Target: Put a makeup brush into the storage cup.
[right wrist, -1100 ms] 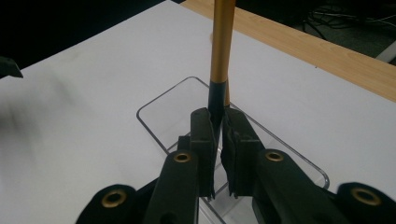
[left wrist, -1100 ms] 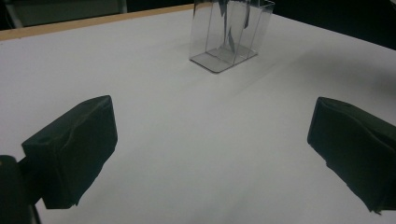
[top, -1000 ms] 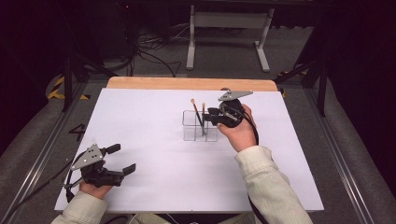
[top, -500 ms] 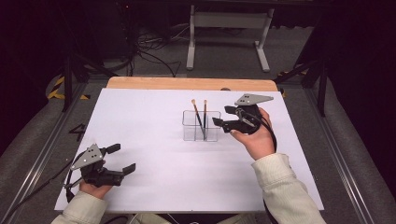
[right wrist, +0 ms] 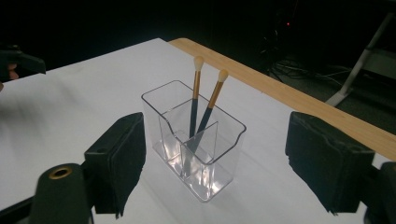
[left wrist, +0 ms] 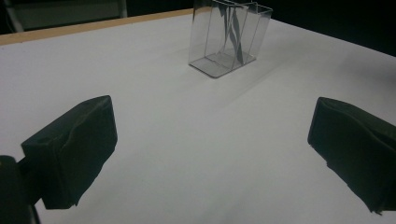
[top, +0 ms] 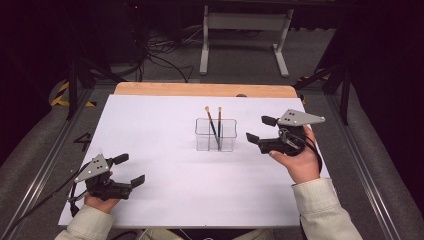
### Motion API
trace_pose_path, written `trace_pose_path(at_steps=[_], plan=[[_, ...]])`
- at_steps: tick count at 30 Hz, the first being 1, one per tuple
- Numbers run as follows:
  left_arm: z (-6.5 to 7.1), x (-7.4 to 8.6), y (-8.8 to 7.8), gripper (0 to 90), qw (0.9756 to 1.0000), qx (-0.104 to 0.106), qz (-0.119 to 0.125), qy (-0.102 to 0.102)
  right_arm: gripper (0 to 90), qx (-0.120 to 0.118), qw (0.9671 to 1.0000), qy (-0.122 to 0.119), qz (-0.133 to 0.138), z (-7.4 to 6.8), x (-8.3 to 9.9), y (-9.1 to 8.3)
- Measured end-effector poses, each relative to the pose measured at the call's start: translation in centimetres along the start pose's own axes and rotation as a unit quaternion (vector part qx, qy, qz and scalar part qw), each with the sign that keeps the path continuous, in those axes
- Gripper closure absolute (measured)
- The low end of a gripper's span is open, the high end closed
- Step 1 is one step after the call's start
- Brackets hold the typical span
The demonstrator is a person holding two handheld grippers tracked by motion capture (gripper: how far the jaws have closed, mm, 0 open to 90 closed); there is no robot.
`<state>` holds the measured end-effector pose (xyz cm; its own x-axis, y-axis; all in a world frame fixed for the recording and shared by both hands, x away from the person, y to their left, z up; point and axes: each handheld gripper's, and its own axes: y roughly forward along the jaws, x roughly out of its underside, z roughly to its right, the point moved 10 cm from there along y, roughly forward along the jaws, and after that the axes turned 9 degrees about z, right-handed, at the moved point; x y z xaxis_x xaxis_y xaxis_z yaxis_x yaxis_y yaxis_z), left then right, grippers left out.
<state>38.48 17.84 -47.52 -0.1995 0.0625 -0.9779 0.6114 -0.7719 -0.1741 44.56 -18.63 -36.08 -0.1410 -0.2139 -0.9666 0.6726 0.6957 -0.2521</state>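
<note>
Brushes (top: 216, 127): two, both standing in the clear organizer (top: 216, 135), gold ferrules and pale tips up, dark handles down. In the right gripper view they lean a little apart at the top and sit in the back compartments, either side of the centre divider; front compartment holds nothing I can make out.

Organizer stands upright on the white table (top: 165, 125), roughly mid-table, slightly toward the far wooden edge.

Right claw (top: 260, 128): just to the right of the organizer in the high view, close but not touching. Jaws have just been opening, and nothing is between the pads. Right gripper view looks straight at the organizer (right wrist: 194, 137) and brushes (right wrist: 205, 107), framed between the two black jaws, which stand wide, with clear table visible on both sides of the box. Grey three-cornered plate sits on top and the hand holds it from below.

Left claw (top: 130, 170): near the front left corner of the table, well apart from the organizer. Jaws wide open and holding nothing. Left gripper view shows both pads spread over bare white table, organizer (left wrist: 229, 37) far ahead near the top of the frame.

Cable trails off the left claw toward the table edge.
</note>
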Motion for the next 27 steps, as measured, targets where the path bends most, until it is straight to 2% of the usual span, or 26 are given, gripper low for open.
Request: trace_pose_path(at_steps=[4,6,8,9,11,14,18,19,21,23,27], plan=[[0.1,-0.1,0.0,1.9,1.0,0.001,0.004,-0.003,18.5,0.005,0.9999,-0.008,0.013,0.2,0.1,-1.0],[0.0,-0.2,-0.2,1.8,1.0,0.001,0.005,-0.001,17.5,0.014,0.9992,-0.031,0.02,0.5,0.1,-1.6],[0.0,-0.3,-0.2,1.7,1.0,-0.001,0.007,-0.005,16.0,0.016,0.9988,-0.038,0.027,0.6,0.1,-2.2],[0.0,-0.3,-0.2,1.6,1.0,-0.001,0.007,-0.005,15.9,0.012,0.999,-0.032,0.028,0.6,0.2,-2.4],[-0.1,-0.4,-0.3,1.6,1.0,-0.001,0.008,-0.004,14.0,0.011,0.9996,0.009,0.023,0.8,0.7,-2.8],[0.0,-0.4,-0.3,1.6,1.0,0.0,0.009,0.0,12.9,0.01,0.9996,-0.008,0.024,0.8,1.4,-3.1],[0.0,-0.5,-0.4,1.5,0.9999,0.001,0.011,-0.004,7.1,0.003,0.9994,-0.004,0.035,0.6,2.1,-3.5],[-0.1,-0.6,-0.5,1.5,0.9999,0.002,0.012,-0.006,5.8,0.001,0.9993,-0.006,0.038,0.6,2.2,-3.6],[0.0,-0.9,-0.6,1.1,0.9994,0.012,0.022,-0.022,2.8,-0.007,0.9989,-0.008,0.046,0.4,2.5,-3.8],[0.0,-1.1,-0.7,0.6,0.9991,0.015,0.03,-0.026,2.8,-0.012,0.9984,-0.01,0.054,0.3,2.7,-4.1],[0.1,-1.0,-0.7,0.5,0.9995,0.014,0.026,-0.014,2.4,-0.014,0.9973,-0.002,0.073,0.4,3.6,-4.5]])
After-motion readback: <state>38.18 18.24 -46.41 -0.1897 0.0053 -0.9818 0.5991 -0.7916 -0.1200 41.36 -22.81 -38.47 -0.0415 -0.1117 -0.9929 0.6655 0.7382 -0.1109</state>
